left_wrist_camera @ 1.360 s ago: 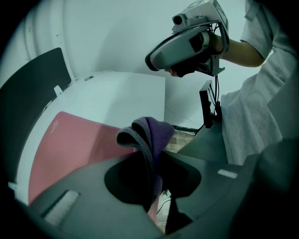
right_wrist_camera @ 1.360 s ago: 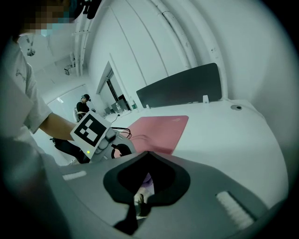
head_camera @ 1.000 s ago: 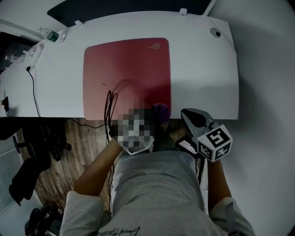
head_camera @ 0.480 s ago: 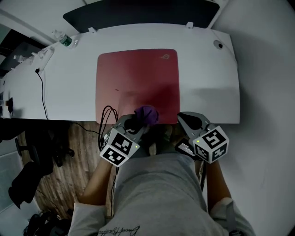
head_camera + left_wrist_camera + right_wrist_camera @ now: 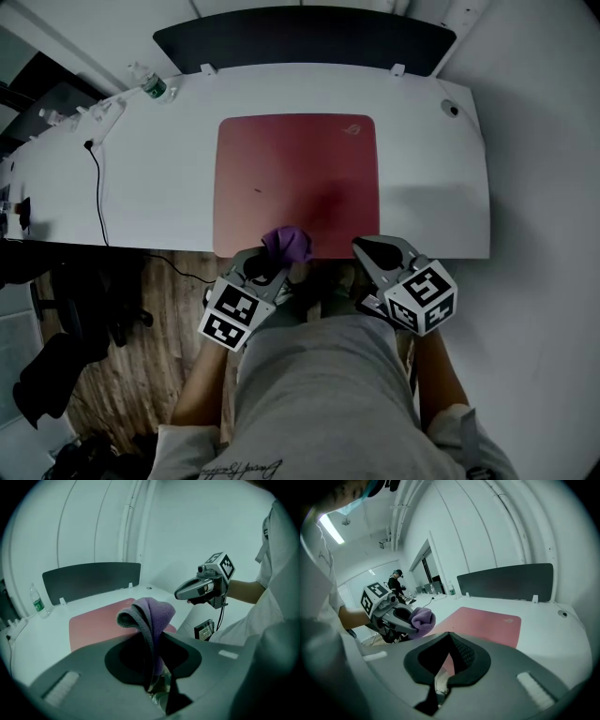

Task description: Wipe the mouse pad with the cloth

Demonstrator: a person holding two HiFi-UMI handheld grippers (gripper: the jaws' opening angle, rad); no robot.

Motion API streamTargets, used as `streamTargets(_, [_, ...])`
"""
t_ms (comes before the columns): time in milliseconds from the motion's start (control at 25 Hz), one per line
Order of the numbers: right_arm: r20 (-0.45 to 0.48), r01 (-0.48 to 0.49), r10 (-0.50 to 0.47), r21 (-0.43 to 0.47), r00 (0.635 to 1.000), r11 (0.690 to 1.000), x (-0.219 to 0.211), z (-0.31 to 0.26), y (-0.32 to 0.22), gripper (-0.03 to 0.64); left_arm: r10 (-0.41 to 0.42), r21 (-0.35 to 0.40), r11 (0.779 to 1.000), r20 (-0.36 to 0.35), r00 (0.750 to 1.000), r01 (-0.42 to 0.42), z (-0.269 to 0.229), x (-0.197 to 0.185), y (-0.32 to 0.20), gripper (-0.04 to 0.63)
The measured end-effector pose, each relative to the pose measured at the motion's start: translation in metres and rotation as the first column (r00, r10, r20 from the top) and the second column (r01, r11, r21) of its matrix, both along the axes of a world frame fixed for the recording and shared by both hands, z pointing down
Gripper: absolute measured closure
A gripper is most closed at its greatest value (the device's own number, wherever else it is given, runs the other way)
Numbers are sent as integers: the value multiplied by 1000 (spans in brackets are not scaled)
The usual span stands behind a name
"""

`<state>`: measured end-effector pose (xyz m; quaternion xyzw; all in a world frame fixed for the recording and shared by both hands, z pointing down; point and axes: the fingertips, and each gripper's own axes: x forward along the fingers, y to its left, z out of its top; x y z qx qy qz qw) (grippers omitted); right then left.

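Observation:
The red mouse pad [image 5: 295, 178] lies in the middle of the white desk [image 5: 150, 187]. A purple cloth [image 5: 286, 244] hangs at the pad's near edge, left of its middle, and my left gripper [image 5: 272, 260] is shut on it. In the left gripper view the cloth [image 5: 151, 616] stands folded up out of the jaws, with the pad [image 5: 98, 623] beyond it. My right gripper [image 5: 375, 251] is held at the desk's near edge, by the pad's right corner, shut and with nothing in it. The right gripper view shows the pad [image 5: 483, 619] ahead and the left gripper holding the cloth [image 5: 423, 617].
A dark panel [image 5: 305, 37] runs along the desk's back edge. A water bottle [image 5: 150, 87] stands at the far left, and a black cable [image 5: 98, 192] trails over the left side. There is a round hole [image 5: 453, 110] at the back right. Wood floor [image 5: 141, 309] lies to the left.
The left gripper has carried the cloth leftwards along the pad's near edge, from the right corner to left of the middle. The right gripper has stayed at the near edge.

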<state>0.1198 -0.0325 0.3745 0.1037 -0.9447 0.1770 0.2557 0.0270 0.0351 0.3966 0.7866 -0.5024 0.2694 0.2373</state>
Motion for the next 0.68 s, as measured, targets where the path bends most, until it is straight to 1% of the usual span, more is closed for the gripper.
streamTargets(120, [2,8,-8,4,1000,1000,-9,-4,5,612,-18,-10,1000,6,1000,18,3,-12,9,495])
streamTargets(360, [6,11,-11,0,1000,1000,-25,-7,9,612,-34,-3,999,-9,999,34,-4,-27,13,495])
streamTargets(520, [0,26,-26,8,1000,1000,-31,-7,11,612,-45,7,999,-40,998,45,-7,-30,14,495])
streamTargets(680, [3,38,-38,8,999,999,-38,-8,18,612,-41,7,999,-39,998,41,-8,-35,23,495])
